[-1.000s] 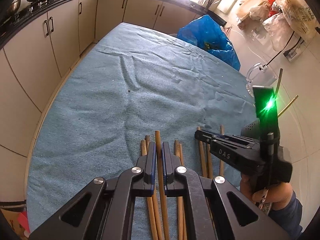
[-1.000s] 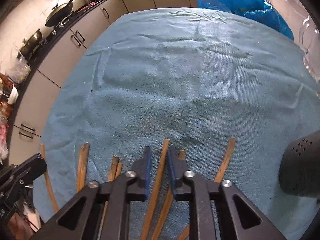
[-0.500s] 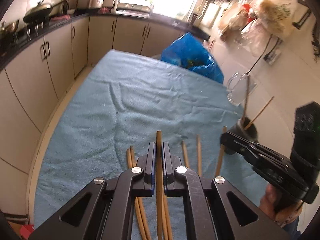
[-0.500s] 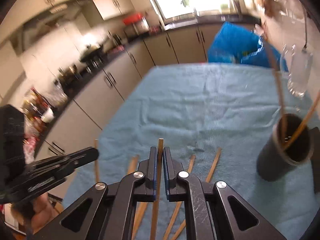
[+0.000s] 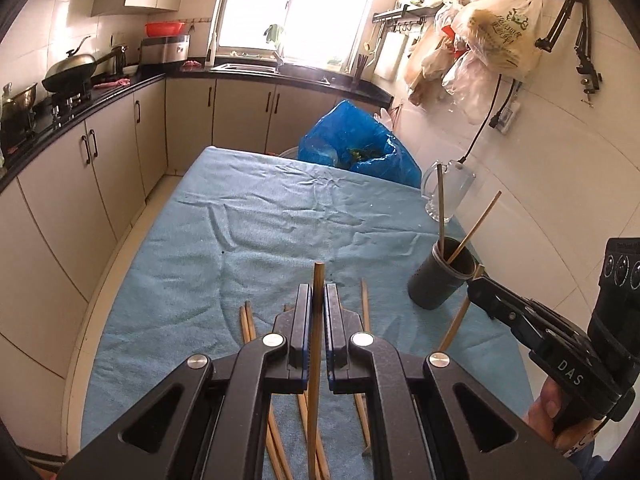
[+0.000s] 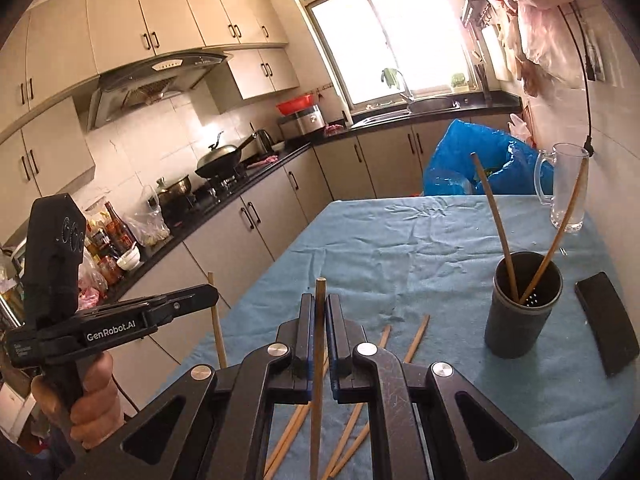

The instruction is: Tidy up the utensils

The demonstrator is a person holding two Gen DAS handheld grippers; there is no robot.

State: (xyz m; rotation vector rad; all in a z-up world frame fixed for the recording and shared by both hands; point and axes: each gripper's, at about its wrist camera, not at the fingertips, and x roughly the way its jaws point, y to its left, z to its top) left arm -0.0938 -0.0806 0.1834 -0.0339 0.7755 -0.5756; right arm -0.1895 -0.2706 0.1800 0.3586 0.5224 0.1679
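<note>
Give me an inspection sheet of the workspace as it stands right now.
Surface: blue cloth covers the table, wrinkled.
Job's things: dark holder cup upright with two chopsticks in it; loose chopsticks lying on the cloth's near end.
Clutter: glass mug, blue plastic bag, flat black object beside the cup.
Grippers: left hand-held gripper shut on one chopstick; right hand-held gripper shut on another chopstick.
Cables: black cord hanging down the wall.
Surroundings: kitchen cabinets, wok on the stove, window.
</note>
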